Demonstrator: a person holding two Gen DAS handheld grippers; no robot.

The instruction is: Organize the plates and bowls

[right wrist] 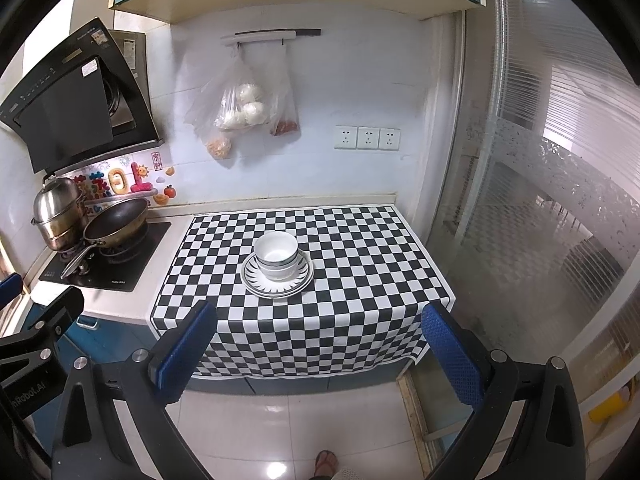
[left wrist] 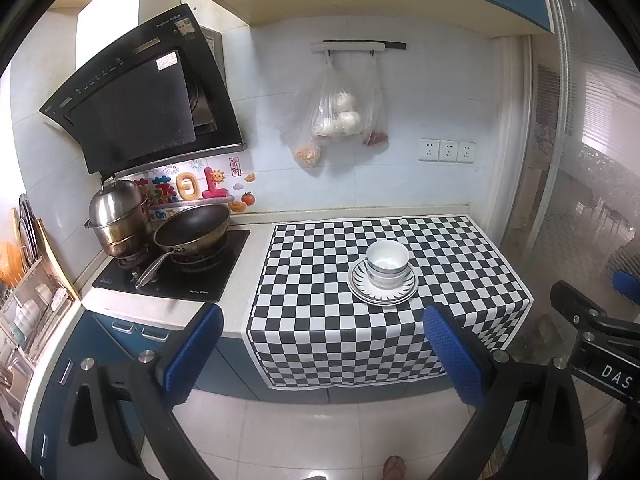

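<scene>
- Your left gripper (left wrist: 323, 354) hangs nearest the lens, its blue-padded fingers (left wrist: 196, 344) spread wide with nothing between them, held out over the floor tiles in front of the counter.
- Far left in the left wrist view, a dish rack (left wrist: 24, 304) holds upright plates and a few pale cups; details there are too small to make out.
- Beside it, a steel steamer pot (left wrist: 118, 216) and a dark frying pan (left wrist: 192, 226) sit on the black stove (left wrist: 200, 276), the pan's handle pointing toward you, under a slanted black range hood (left wrist: 136, 96).
- Centre, a black-and-white checkered cloth (left wrist: 320, 320) covers the counter and drapes over its front edge.
- On that cloth, stacked white bowls (left wrist: 387, 262) with dark bands stand upright on stacked plates (left wrist: 382, 284) with a striped rim, well apart from both of your grippers.
- Above them, clear plastic bags (left wrist: 336, 116) of food hang from a wall rail, with three wall sockets (left wrist: 447, 151) further right.
- Your right gripper (right wrist: 320, 350) is likewise released, jaws wide and empty, short of the cloth's hanging edge.
- A frosted glass door (right wrist: 540, 200) closes off the right.
</scene>
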